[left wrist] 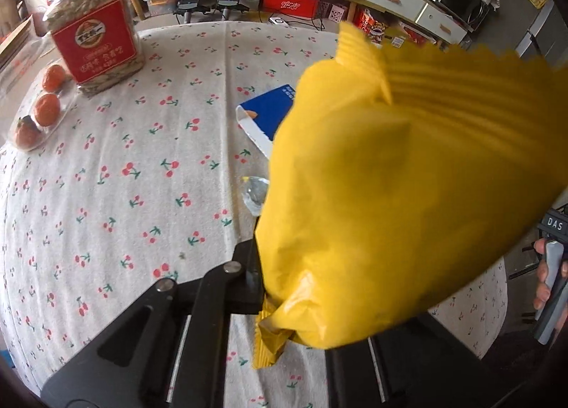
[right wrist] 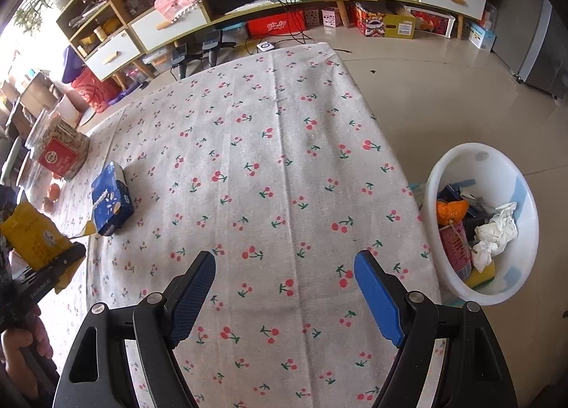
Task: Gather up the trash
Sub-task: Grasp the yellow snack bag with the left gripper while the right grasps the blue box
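Observation:
My left gripper (left wrist: 280, 305) is shut on a large yellow snack bag (left wrist: 408, 195) and holds it above the table; the bag fills the right half of the left wrist view and also shows in the right wrist view (right wrist: 32, 234). A blue carton (right wrist: 112, 200) lies on the cherry-print tablecloth (right wrist: 284, 166); it also shows in the left wrist view (left wrist: 266, 113). A small clear wrapper (left wrist: 254, 193) lies beside it. My right gripper (right wrist: 284, 287) is open and empty above the table's near edge. A white bin (right wrist: 486, 227) with trash stands on the floor to the right.
A clear jar with a red label (left wrist: 96, 42) stands at the table's far left, with oranges and a strawberry in a clear tray (left wrist: 39, 117) next to it. Shelving and boxes line the far wall.

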### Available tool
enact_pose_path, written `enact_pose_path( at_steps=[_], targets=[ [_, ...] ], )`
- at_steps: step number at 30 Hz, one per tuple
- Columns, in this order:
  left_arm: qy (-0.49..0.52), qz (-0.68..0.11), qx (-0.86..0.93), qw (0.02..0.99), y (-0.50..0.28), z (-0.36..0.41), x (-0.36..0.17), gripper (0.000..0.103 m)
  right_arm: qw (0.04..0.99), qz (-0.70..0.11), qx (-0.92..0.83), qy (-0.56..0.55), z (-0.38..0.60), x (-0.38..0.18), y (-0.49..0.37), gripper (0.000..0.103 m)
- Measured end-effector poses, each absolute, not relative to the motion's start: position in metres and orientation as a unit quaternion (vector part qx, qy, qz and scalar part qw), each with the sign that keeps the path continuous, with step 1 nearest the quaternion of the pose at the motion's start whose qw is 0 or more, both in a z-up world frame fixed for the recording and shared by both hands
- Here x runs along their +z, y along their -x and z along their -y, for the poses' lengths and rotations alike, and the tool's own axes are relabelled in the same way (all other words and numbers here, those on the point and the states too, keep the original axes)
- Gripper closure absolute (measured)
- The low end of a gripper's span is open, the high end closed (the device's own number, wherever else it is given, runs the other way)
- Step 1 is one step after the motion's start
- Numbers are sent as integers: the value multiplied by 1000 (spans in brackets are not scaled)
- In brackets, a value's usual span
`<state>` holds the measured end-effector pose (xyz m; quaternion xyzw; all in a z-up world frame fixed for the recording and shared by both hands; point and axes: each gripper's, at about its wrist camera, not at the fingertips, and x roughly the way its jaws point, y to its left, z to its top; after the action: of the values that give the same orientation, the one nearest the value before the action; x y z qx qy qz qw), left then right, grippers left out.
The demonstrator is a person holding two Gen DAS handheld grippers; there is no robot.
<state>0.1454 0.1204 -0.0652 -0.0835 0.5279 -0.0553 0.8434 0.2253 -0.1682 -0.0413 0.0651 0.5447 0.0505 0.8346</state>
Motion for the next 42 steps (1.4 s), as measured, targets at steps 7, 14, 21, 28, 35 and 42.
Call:
enact_pose_path(
  at_steps=[7, 14, 21, 28, 35, 42],
  targets=[
    [119, -526, -32, 841, -110, -159, -58, 93, 837, -536, 106, -41, 101, -43, -235, 21],
    [140, -533, -10, 835, -91, -193, -59, 93, 830, -525, 189, 28, 9, -55, -250, 16],
    [159, -534, -2, 831, -78, -209, -60, 93, 821, -527, 206, 80, -46, -81, -273, 15],
    [164, -536, -2, 828, -72, -214, -60, 93, 820, -528, 192, 108, -67, -101, -290, 15],
    [163, -535, -7, 829, -79, -214, -57, 93, 825, -519, 190, 120, -70, -102, -293, 40],
    [161, -530, -21, 832, -82, -201, -53, 93, 820, -528, 199, 99, -57, -83, -278, 40]
  ],
)
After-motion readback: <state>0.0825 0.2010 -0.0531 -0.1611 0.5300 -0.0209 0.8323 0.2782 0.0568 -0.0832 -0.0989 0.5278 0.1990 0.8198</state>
